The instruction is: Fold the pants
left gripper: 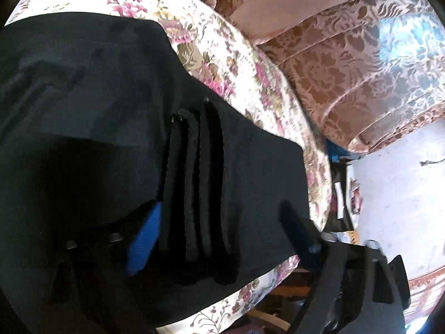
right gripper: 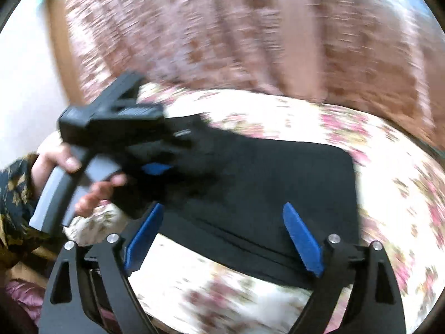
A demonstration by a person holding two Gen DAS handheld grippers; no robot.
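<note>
The flowered bedcover [right gripper: 278,117] is spread across the right wrist view, and the folded black pants [right gripper: 264,183] are laid at its centre. The right gripper [right gripper: 222,239] is held wide at the lower centre, nothing pressed, with the pants' near edge between its blue pads. The left gripper [right gripper: 155,167] is seen at centre left over the pants; its grip cannot be told

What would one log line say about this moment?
stage: pants folding | pants: black, folded on floral bedspread | right hand-held gripper: open, empty, above pants edge | left hand-held gripper: over pants, grip unclear
</note>
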